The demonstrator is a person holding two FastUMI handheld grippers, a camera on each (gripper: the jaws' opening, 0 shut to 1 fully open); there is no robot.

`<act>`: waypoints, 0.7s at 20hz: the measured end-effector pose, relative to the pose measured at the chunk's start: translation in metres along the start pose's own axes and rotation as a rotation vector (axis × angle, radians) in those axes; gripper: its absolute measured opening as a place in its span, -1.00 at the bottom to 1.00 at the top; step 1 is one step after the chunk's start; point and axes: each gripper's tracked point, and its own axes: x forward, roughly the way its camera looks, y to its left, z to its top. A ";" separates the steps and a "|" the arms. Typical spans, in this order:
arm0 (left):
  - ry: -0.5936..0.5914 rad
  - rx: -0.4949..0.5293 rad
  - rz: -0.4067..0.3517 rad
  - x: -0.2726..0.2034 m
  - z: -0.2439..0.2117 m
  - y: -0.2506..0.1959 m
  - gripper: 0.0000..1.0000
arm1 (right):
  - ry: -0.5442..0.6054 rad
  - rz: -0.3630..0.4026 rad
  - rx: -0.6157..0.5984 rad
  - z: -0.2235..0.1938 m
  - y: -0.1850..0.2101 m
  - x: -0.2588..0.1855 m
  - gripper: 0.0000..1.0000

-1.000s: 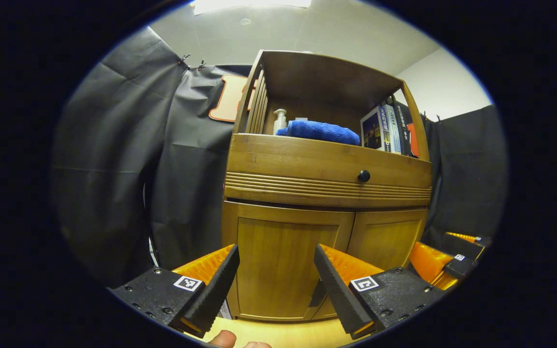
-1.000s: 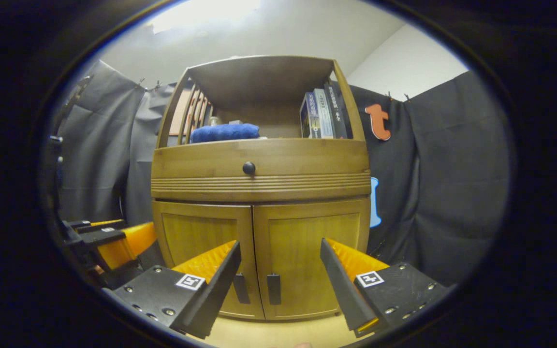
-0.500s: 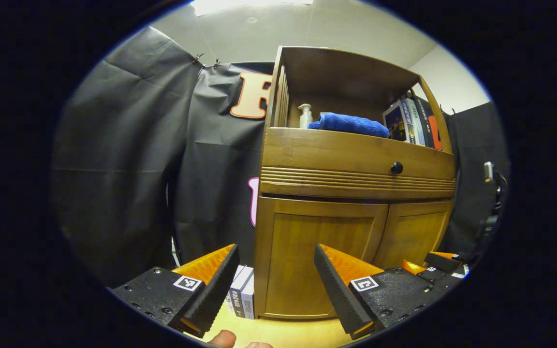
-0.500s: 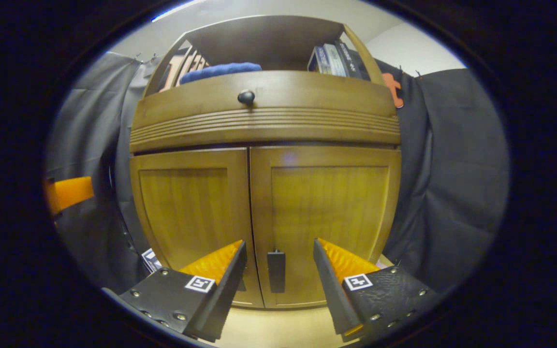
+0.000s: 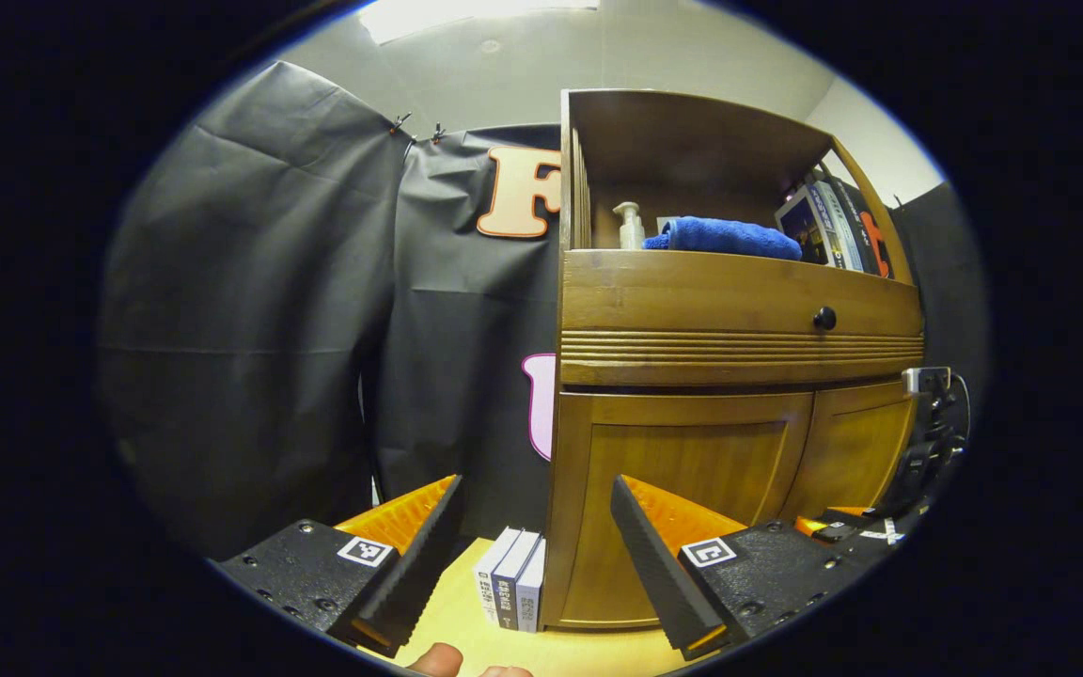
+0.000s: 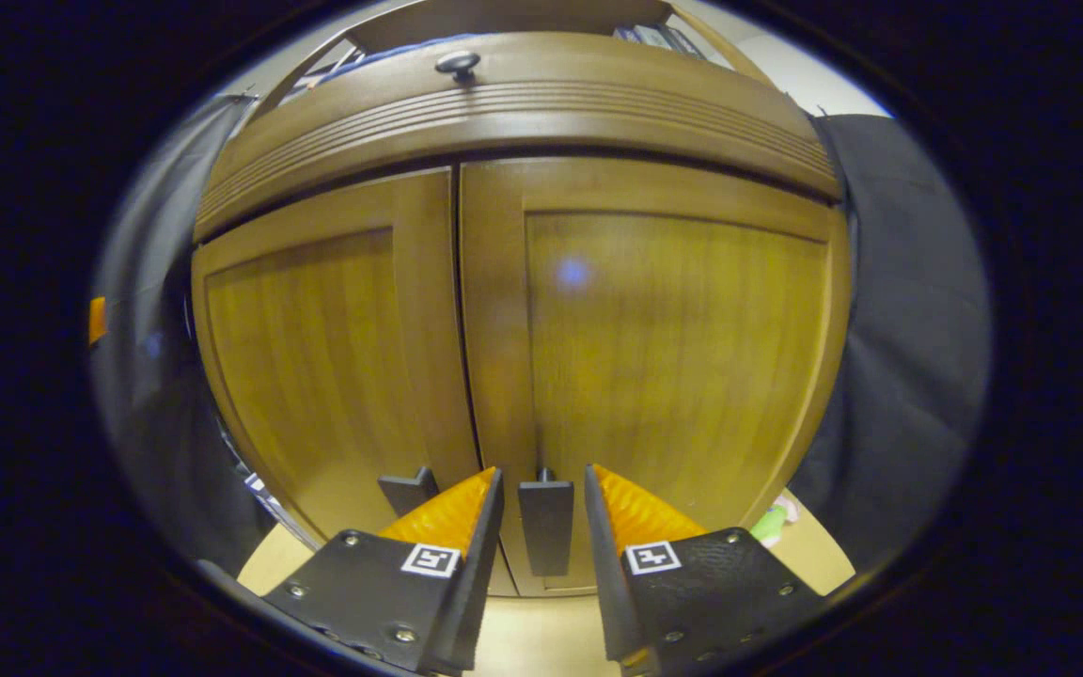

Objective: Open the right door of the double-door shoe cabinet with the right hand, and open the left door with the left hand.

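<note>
Closing in on the shoe cabinet [image 6: 504, 103], the right gripper [image 6: 541, 527] is now bracketing the dark handle [image 6: 544, 527] of the right door [image 6: 664, 367], its fingers standing either side of the pull with a sliver of gap showing on each flank, so they are narrowed around it but not yet pinching. A second ago that same gripper was hanging well back with the whole cabinet in sight and its fingers wide apart; half a second ago it was already nearer, and now the two doors are filling most of the right gripper view. The left door [image 6: 335, 367] is sitting shut beside it, its own handle [image 6: 408, 489] peeking out just behind the left-hand finger.

Swinging away at the same time, the left gripper [image 5: 537, 555] is drifting out to the cabinet's left corner [image 5: 556, 508], fingers spread and holding nothing, with a few books [image 5: 511, 588] standing on the floor against the cabinet's side coming into sight between them. A thumb tip [image 5: 436, 658] is showing at the bottom edge of the left gripper view.

Both doors are looking fully closed, so the task is only beginning; the right hand appears to be a squeeze and a pull away from swinging its door, while the left is waiting its turn.
</note>
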 end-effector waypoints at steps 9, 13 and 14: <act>0.022 -0.017 -0.017 0.008 -0.009 -0.006 0.84 | -0.002 -0.050 -0.014 -0.015 -0.004 0.012 -0.40; 0.034 -0.024 -0.019 0.005 -0.012 -0.005 0.88 | 0.003 -0.075 0.014 -0.016 -0.006 0.010 -0.48; 0.034 -0.022 -0.019 0.004 -0.011 -0.005 0.84 | 0.004 -0.085 0.023 -0.017 -0.007 0.009 -0.48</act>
